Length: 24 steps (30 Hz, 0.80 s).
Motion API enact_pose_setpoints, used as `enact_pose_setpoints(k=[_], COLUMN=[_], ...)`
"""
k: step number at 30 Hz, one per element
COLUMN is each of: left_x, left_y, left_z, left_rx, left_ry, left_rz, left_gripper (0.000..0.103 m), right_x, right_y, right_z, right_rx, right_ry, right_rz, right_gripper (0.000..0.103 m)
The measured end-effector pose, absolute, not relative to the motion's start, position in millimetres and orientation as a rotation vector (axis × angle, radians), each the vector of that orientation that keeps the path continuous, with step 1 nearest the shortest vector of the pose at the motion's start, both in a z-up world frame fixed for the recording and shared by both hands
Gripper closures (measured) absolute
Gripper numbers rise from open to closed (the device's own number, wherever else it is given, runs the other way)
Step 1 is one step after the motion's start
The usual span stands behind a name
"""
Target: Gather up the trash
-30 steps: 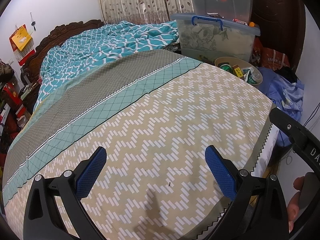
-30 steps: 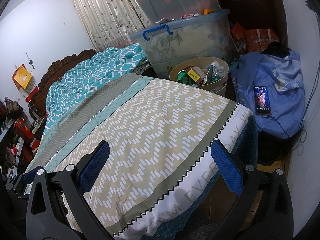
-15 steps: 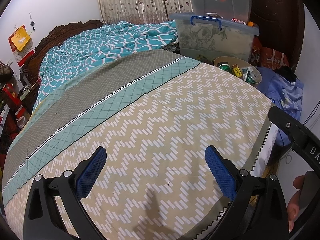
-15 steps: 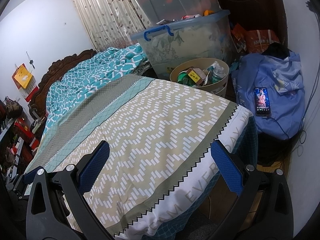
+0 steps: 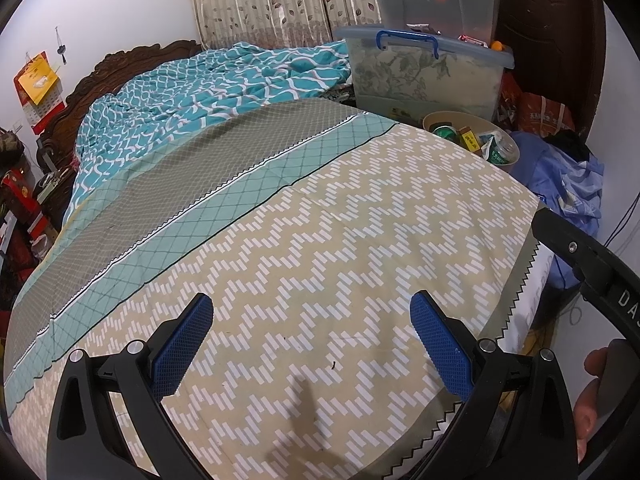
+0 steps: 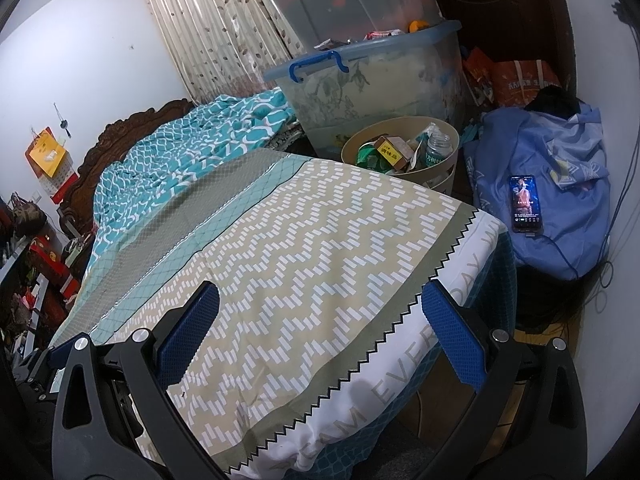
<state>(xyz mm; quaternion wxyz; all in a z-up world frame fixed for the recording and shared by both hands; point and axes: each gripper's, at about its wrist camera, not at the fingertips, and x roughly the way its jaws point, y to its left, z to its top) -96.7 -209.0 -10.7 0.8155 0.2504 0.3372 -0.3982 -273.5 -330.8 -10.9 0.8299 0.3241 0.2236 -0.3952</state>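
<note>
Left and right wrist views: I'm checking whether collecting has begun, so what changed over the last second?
Almost nothing. Both views slid only slightly, so the hands barely moved. The left tongs and right tongs stayed open and empty above the bed; nothing was picked up or dropped. The trash bin stayed full beside the bed, and the phone stayed on the blue cloth.

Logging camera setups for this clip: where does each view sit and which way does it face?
Left wrist: on the left hand-held gripper, open over the bed, facing the headboard; a hand shows at right.
Right wrist: on the right hand-held gripper, open at the bed's foot corner, facing the trash bin.
Shared: bed, bin, storage box.
</note>
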Motion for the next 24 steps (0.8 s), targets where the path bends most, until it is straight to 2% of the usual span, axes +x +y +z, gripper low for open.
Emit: enact_pose_setpoints(k=[24], left_x=[-98.1], left_y=[-209.2], left_z=[-10.8], left_rx=[0.534], left_ry=[0.718], left_rz=[-0.851], left_gripper=[0.008], right_x=[-272.0], right_y=[-330.1], right_z=[-9.9], right_rx=[0.684], right_ry=[0.475], right_rz=[-0.831], right_gripper=[0.003])
